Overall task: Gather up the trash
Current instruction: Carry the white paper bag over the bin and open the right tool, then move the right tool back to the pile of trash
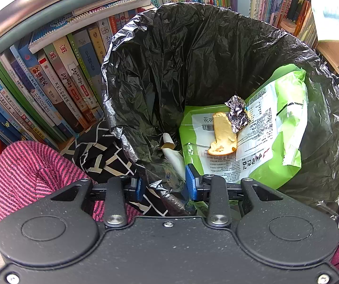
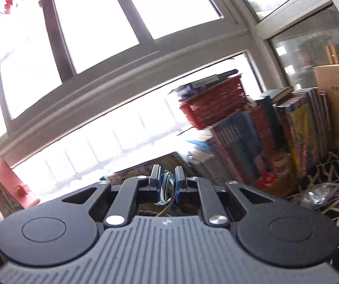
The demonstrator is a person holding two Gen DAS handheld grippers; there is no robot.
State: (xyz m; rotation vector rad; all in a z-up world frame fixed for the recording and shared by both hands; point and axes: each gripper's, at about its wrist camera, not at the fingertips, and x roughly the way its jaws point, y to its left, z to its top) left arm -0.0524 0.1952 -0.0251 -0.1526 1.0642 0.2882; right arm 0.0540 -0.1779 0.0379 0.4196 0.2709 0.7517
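- The left gripper [image 1: 166, 185] pinches the near rim of the black bin liner [image 1: 160, 75], fingers narrow on the plastic, holding the trash bin's mouth wide open.
- Already inside: a green snack bag [image 1: 285, 127], a crumpled foil wrapper [image 1: 237, 113] and a bitten biscuit piece [image 1: 224, 133] lying on it, plus a pale scrap [image 1: 173, 152] at the bottom left.
- The right gripper [image 2: 168, 185] points level toward the window [image 2: 93, 30], fingers closing on a small thin piece of trash [image 2: 167, 189], whitish with blue and yellow edges; what it is I cannot tell.
- To do this well, I judge: keep the left grip steady on the liner, bring the right gripper over the middle of the opening, tip it down, and let go only once clear of the rim.
- Writing: the snack bag's white label carries Korean print and a barcode, too small to read. The books [image 1: 58, 75] left of the bin have Chinese spines; one reads 敦煌飞天. A tan box [image 2: 337, 108] far right bears unreadable lettering.
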